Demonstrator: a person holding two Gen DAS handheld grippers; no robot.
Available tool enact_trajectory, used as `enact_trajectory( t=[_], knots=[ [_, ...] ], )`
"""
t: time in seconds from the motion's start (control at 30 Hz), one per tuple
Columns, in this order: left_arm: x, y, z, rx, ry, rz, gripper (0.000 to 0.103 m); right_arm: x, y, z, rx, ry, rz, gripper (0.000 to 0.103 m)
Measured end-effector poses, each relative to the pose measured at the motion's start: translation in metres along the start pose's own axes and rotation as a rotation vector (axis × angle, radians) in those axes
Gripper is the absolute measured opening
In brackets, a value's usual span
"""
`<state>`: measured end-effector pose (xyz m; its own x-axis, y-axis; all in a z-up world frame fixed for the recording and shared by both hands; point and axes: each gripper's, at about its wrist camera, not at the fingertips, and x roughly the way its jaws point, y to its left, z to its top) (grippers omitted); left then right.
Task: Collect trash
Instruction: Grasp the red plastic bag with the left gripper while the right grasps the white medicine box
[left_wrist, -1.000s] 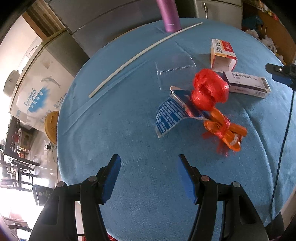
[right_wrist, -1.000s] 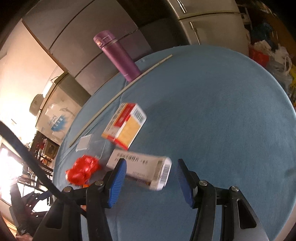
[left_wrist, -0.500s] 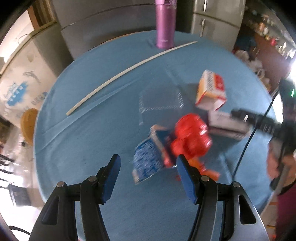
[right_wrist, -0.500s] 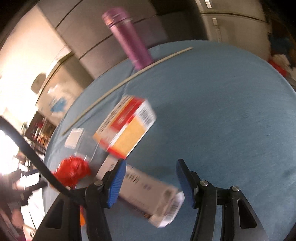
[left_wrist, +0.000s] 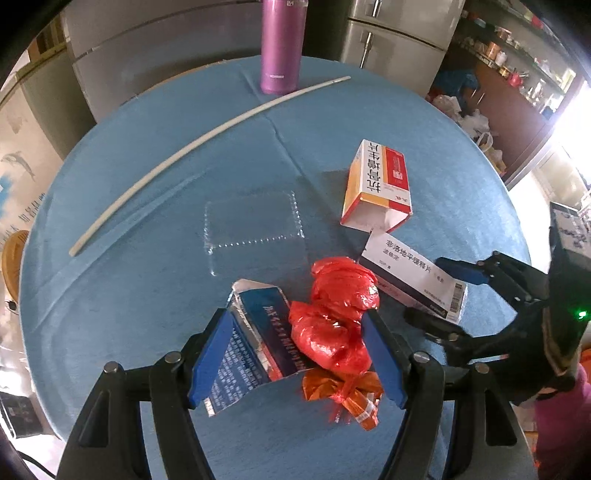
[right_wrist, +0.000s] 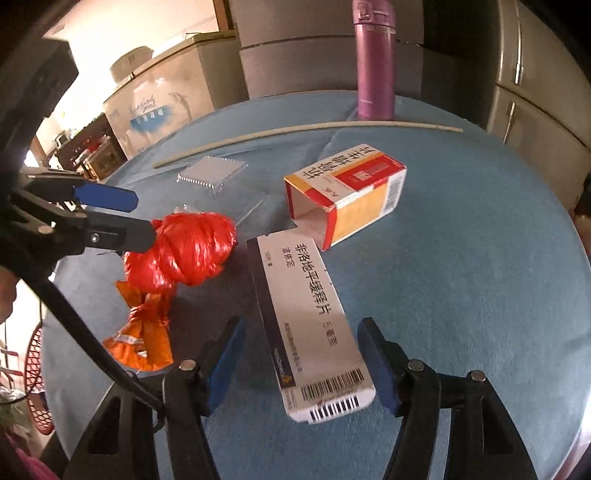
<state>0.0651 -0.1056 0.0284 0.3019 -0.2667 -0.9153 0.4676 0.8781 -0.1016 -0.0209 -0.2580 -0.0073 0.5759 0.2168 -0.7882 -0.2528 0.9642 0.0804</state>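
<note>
On the blue round table (left_wrist: 147, 302) lies a crumpled red plastic bag (left_wrist: 340, 317) beside a torn blue foil packet (left_wrist: 255, 343) and an orange wrapper (left_wrist: 347, 395). My left gripper (left_wrist: 295, 354) straddles the packet and the red bag. Its jaws are opening and the pads do not press. A long white medicine box (right_wrist: 310, 317) lies between the fingers of my right gripper (right_wrist: 301, 363), whose jaws are also opening, with a gap on the left side. In the right wrist view the left gripper (right_wrist: 122, 214) reaches the red bag (right_wrist: 184, 251) from the left.
An open red and yellow carton (left_wrist: 380, 184) lies behind the white box. A clear plastic blister (left_wrist: 255, 221), a long white stick (left_wrist: 192, 147) and an upright purple flask (left_wrist: 280, 44) are farther back. Fridges and cabinets stand behind the table. A sleeve shows at lower right.
Both grippers came in over the trash. The left now straddles the packet and red bag; the right rolled and lined up along the white box. Both jaws stand wider.
</note>
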Motion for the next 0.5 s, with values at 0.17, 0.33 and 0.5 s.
enact_trajectory(
  t=[0.17, 0.33, 0.5],
  knots=[
    [-0.001, -0.005, -0.005, 0.028, -0.002, -0.019, 0.073, 0.003, 0.011, -0.003, -0.059, -0.037, -0.070, 0.051],
    [-0.002, -0.015, -0.010, 0.066, 0.010, -0.036, 0.073, -0.006, 0.002, -0.010, -0.004, -0.063, -0.093, 0.050],
    [0.004, -0.030, -0.010, 0.105, 0.014, -0.028, 0.073, -0.028, -0.014, -0.025, 0.098, -0.086, -0.084, 0.050]
  ],
)
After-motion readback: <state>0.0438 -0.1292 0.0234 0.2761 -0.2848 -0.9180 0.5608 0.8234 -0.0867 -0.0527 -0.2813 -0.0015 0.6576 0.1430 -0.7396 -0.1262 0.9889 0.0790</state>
